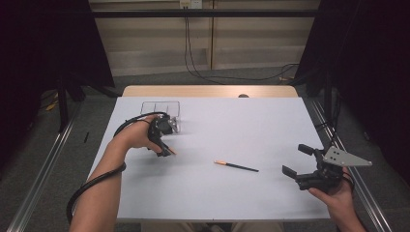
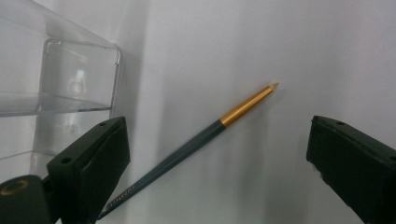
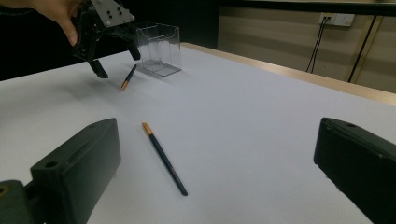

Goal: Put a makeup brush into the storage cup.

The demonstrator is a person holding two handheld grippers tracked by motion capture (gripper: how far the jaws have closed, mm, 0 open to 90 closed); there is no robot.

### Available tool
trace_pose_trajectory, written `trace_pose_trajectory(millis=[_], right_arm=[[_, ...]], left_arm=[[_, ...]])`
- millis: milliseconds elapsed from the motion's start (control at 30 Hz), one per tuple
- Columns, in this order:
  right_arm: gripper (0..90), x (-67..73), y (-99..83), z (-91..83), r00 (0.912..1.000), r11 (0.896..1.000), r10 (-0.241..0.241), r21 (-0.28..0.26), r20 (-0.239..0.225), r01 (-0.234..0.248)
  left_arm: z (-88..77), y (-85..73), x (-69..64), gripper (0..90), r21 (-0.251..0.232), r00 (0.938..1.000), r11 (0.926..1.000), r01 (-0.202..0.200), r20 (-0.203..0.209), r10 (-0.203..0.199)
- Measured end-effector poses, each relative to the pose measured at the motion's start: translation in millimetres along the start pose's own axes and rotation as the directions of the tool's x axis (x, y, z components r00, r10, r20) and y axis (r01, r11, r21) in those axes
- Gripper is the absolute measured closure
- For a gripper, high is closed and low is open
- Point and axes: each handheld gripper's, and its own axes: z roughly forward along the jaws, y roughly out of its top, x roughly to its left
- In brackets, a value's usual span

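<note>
Two dark pencils with gold ends lie on the white table. One pencil rests beside a clear plastic holder, right below my left gripper, whose jaws stand wide open on either side of it without touching. From above, that left gripper points down at this pencil in front of the holder. The second pencil lies mid-table. My right gripper hovers open at the right, facing the second pencil from a distance.
The right gripper view also takes in the left gripper, its pencil and the clear holder at the far side. A wooden table edge runs along the back, with cables on the floor beyond.
</note>
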Motion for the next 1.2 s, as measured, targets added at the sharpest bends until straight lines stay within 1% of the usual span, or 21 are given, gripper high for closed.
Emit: trace_pose_trajectory(millis=[67, 133, 167, 233, 400, 433, 467, 500, 533, 600, 700, 767, 800, 900, 1000, 1033, 1067, 1200], right_arm=[[0.0, 0.1, -0.1, 0.1, 1.0, 1.0, 0.0, 0.001, -0.004, 0.0], [0.0, 0.1, -0.2, 0.3, 1.0, 1.0, -0.006, 0.002, -0.004, 0.006], [0.0, 0.2, -0.2, 0.4, 1.0, 1.0, -0.006, 0.002, -0.005, 0.006], [0.0, 0.2, -0.2, 0.6, 1.0, 1.0, -0.005, 0.002, -0.006, 0.005], [0.1, 0.2, -0.4, 0.6, 1.0, 1.0, -0.005, 0.004, -0.006, 0.005], [0.0, 0.2, -0.4, 0.7, 1.0, 1.0, -0.003, 0.003, -0.007, 0.003], [0.0, 0.2, -0.5, 0.7, 1.0, 1.0, -0.005, 0.003, -0.007, 0.005], [0.0, 0.1, -0.5, 0.7, 1.0, 1.0, -0.005, 0.003, -0.007, 0.005], [0.0, 0.1, -0.5, 0.7, 1.0, 1.0, -0.004, 0.002, -0.007, 0.004], [0.0, 0.1, -0.5, 0.9, 1.0, 1.0, -0.003, 0.003, -0.008, 0.003], [0.0, 0.2, -0.5, 0.9, 1.0, 1.0, -0.005, 0.005, -0.008, 0.005], [0.1, 0.1, -0.4, 1.0, 1.0, 1.0, -0.005, 0.004, -0.008, 0.006], [0.0, 0.1, -0.5, 1.0, 1.0, 1.0, -0.005, 0.003, -0.008, 0.005], [0.0, 0.0, -0.5, 0.9, 1.0, 1.0, -0.003, 0.003, -0.007, 0.003], [0.0, -0.2, -0.5, 0.5, 1.0, 1.0, -0.003, 0.003, -0.005, 0.003], [0.0, -0.3, -0.5, 0.5, 1.0, 1.0, -0.001, 0.003, -0.005, 0.001], [0.1, -0.4, -0.5, 0.4, 1.0, 1.0, -0.002, 0.004, -0.004, 0.002], [0.0, -0.3, -0.4, 0.4, 1.0, 1.0, 0.0, 0.003, -0.005, 0.0]], left_arm=[[1.0, 0.1, 0.2, 6.8, -0.002, 1.0, 1.0, -0.003, 0.007, 0.003], [2.6, 0.5, -0.8, 6.8, -0.002, 1.0, 1.0, 0.004, 0.005, -0.004], [3.1, 0.9, -0.3, 6.8, 0.007, 0.9999, 0.9999, -0.009, 0.007, 0.009], [4.5, 1.6, -0.4, 7.0, 0.016, 0.9998, 0.9997, -0.018, 0.005, 0.018], [7.6, 1.9, -0.3, 7.9, 0.011, 0.9997, 0.9997, -0.022, 0.008, 0.021], [7.9, 1.9, 0.0, 8.2, 0.021, 0.9996, 0.9994, -0.029, 0.007, 0.029], [9.1, 1.7, -0.3, 8.6, 0.019, 0.9997, 0.9995, -0.023, 0.011, 0.023], [9.7, 1.9, -0.6, 9.1, 0.028, 0.9996, 0.9992, -0.028, 0.007, 0.028], [10.1, 1.9, -0.8, 10.3, 0.034, 0.9992, 0.9986, -0.04, 0.008, 0.04], [11.4, 2.3, -1.4, 12.7, 0.039, 0.9989, 0.9981, -0.047, 0.007, 0.047], [13.2, 3.3, -1.4, 15.8, 0.052, 0.9976, 0.9963, -0.069, 0.014, 0.068], [14.2, 3.7, -2.1, 17.3, 0.056, 0.9973, 0.9958, -0.073, 0.012, 0.072], [14.6, 3.8, -1.6, 18.6, 0.059, 0.9965, 0.9948, -0.082, 0.017, 0.081], [15.9, 3.0, -1.4, 21.0, 0.067, 0.9961, 0.9938, -0.089, 0.008, 0.088], [16.9, 2.3, -1.7, 23.4, 0.068, 0.9957, 0.9935, -0.091, 0.02, 0.09], [17.4, 2.4, -2.0, 23.7, 0.07, 0.9953, 0.9929, -0.096, 0.016, 0.095], [17.4, 2.6, -1.9, 24.1, 0.075, 0.9946, 0.9918, -0.103, 0.021, 0.102], [18.7, 3.4, -2.2, 26.2, 0.08, 0.9936, 0.9904, -0.112, 0.023, 0.111]])
